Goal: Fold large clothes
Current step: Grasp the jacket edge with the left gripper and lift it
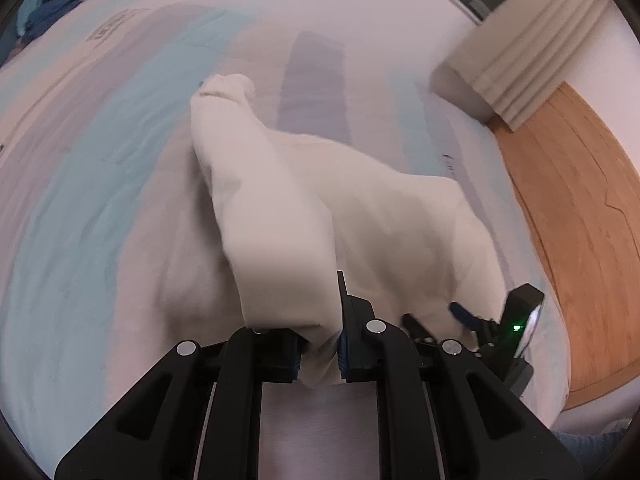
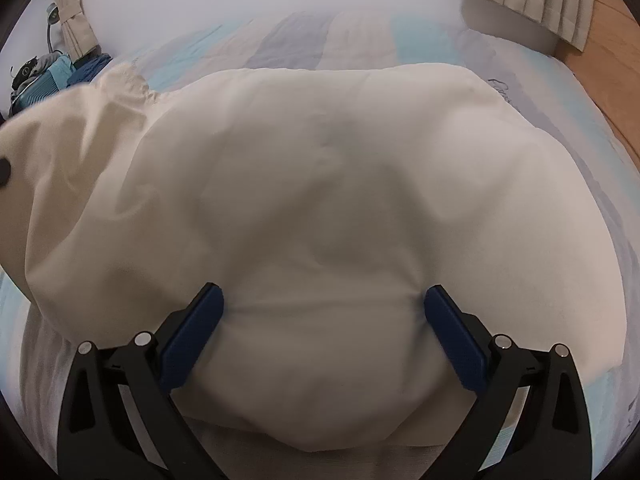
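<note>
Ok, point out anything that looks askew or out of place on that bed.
Nothing damaged or spilled. The cream cotton garment lies rumpled rather than flat on the striped pastel bedspread, one part lifted and bunched where the left gripper pinches it. The right gripper is open over the cloth.

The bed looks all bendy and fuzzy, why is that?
Left wrist view: the fisheye lens curves the striped bed and floor into a bowl, and the stripes smear, most likely from motion blur. Right wrist view: the same curving; the cream cloth looks soft close up, with dim shadows in its folds and dark picture corners.
</note>
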Motion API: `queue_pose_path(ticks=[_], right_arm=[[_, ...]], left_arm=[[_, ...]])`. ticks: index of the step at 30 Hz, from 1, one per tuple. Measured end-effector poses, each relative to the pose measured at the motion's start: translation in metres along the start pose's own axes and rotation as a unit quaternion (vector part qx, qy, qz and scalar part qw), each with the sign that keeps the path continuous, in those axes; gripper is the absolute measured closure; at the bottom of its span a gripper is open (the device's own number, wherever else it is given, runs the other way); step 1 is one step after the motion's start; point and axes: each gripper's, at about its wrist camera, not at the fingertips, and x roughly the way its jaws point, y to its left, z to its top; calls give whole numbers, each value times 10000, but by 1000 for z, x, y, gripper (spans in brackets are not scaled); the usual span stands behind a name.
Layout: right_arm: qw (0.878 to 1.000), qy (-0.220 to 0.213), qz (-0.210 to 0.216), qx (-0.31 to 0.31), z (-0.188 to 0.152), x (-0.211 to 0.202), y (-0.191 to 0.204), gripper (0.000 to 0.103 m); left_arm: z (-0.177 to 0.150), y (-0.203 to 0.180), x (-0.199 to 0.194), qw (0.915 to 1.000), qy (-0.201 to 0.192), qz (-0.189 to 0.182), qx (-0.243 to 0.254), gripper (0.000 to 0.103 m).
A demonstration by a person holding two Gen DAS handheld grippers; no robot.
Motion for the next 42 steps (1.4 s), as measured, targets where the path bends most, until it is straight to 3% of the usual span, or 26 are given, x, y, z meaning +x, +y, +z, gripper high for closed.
queue_pose_path(ticks=[2,6,8,12,18,25,29,33,36,42], right_arm=[[10000,-23,3,-8,4,-7,-4,8],[9971,-432,-620,-12,4,-39,-27,8],[9963,-349,-771,149,1,-43,-43,8],[9978,14,-555,375,-11,-25,-65,8],[9982,46,-436,410,-18,-10,-70,6],[9987,-82,-247,434,-16,-38,-88,11],[9978,-320,-478,326,-16,-56,-96,11],[9959,-427,-585,546,-13,-61,-119,11],[9958,-122,-433,803,-20,-45,-137,11],[9969,12,-359,707,-27,-33,-133,10]], left_arm=[[3,-14,-1,9998,-40,-3,202,91],[8,-35,-2,9988,-85,-132,459,91],[9,-47,-4,9980,-108,-203,586,91],[12,-75,-4,9958,-177,-347,830,91],[12,-118,9,9924,-153,-483,1125,91],[13,-149,34,9912,20,-296,1289,93],[11,-162,40,9891,9,-282,1443,94],[16,-176,39,9884,-91,-412,1456,95],[19,-196,37,9854,-189,-526,1606,95],[19,-247,46,9766,-185,-857,1962,95]])
